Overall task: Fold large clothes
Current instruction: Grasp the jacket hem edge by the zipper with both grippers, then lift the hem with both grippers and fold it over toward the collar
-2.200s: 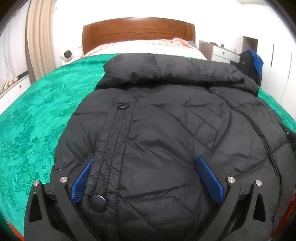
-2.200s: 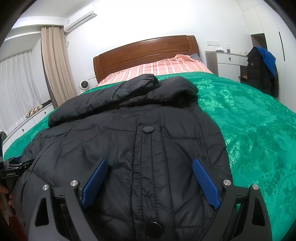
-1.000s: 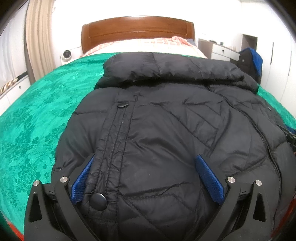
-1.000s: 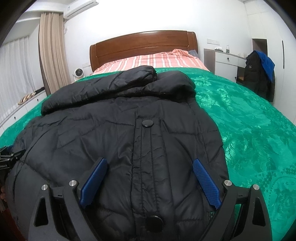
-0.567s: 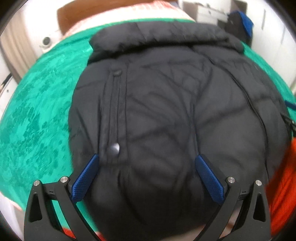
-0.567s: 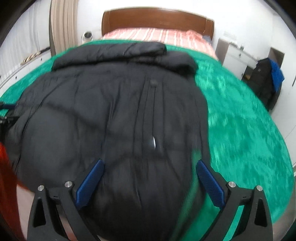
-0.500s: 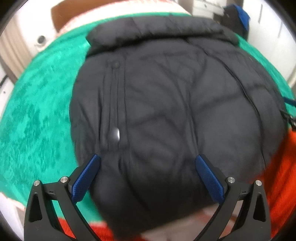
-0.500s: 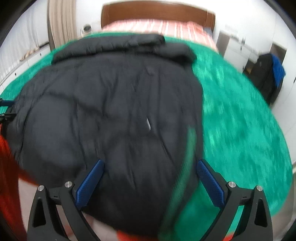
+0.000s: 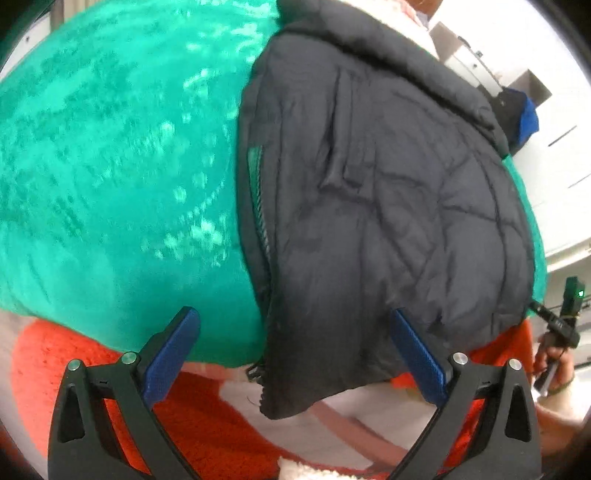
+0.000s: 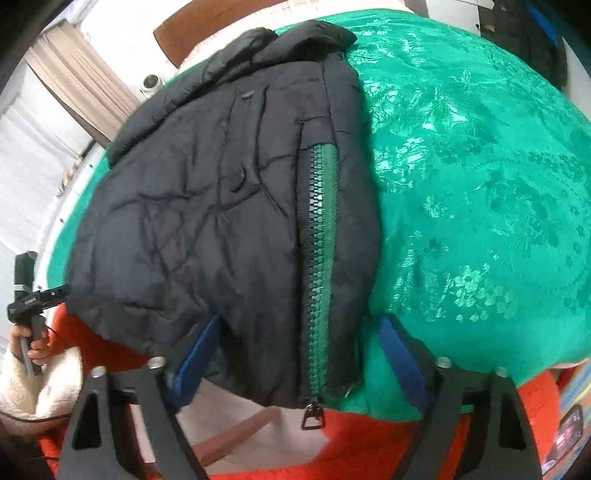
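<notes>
A black puffer jacket (image 9: 388,192) lies front up on a green bedspread (image 9: 110,166), its hem hanging over the foot of the bed. It also shows in the right wrist view (image 10: 207,206), with a green zipper (image 10: 319,258) along its right edge. My left gripper (image 9: 295,350) is open and empty, hovering at the jacket's lower left corner. My right gripper (image 10: 295,358) is open and empty at the lower right corner, with the zipper end between its fingers. Each gripper shows at the edge of the other's view.
An orange blanket (image 9: 74,369) covers the foot of the bed below the green bedspread (image 10: 480,184). A wooden headboard (image 10: 173,33), a curtain (image 10: 74,81) and a dark coat hanging at the far right (image 9: 517,114) stand beyond the bed.
Both grippers have pulled back from over the jacket toward the foot of the bed and swung outward to its two lower corners. Both stay open.
</notes>
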`<control>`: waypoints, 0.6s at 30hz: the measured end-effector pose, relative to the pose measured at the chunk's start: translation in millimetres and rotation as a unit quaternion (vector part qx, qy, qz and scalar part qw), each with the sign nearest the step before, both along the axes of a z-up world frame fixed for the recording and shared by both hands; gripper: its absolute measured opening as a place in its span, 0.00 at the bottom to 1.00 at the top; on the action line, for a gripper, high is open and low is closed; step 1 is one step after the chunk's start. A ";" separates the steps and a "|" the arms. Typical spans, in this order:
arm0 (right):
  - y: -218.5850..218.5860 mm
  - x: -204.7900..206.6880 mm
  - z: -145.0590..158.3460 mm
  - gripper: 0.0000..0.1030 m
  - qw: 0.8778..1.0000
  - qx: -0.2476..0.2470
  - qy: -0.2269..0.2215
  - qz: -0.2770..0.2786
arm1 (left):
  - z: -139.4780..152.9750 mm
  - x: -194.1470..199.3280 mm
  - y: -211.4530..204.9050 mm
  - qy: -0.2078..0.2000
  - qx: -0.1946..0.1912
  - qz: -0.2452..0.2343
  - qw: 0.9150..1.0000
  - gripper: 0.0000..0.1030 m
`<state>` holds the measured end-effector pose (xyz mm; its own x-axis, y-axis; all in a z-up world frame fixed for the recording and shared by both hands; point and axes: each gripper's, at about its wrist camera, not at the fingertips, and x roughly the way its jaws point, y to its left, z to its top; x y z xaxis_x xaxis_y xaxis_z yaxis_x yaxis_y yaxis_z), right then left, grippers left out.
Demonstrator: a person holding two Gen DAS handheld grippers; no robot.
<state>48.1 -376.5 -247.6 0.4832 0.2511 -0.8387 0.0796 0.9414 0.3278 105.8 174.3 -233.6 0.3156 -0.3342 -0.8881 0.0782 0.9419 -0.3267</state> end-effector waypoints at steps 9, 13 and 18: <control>-4.7 -4.4 31.2 0.21 0.999 0.028 0.009 0.023 | 19.8 -23.0 -7.3 0.008 -0.020 -0.019 1.000 0.17; -0.7 -9.1 51.2 0.20 0.999 0.014 0.005 0.039 | 37.4 -39.8 -0.5 -0.006 -0.029 -0.033 0.999 0.16; -4.1 -22.2 48.2 0.20 0.998 0.015 0.033 0.049 | 37.9 -70.9 6.5 0.020 -0.042 -0.058 0.997 0.16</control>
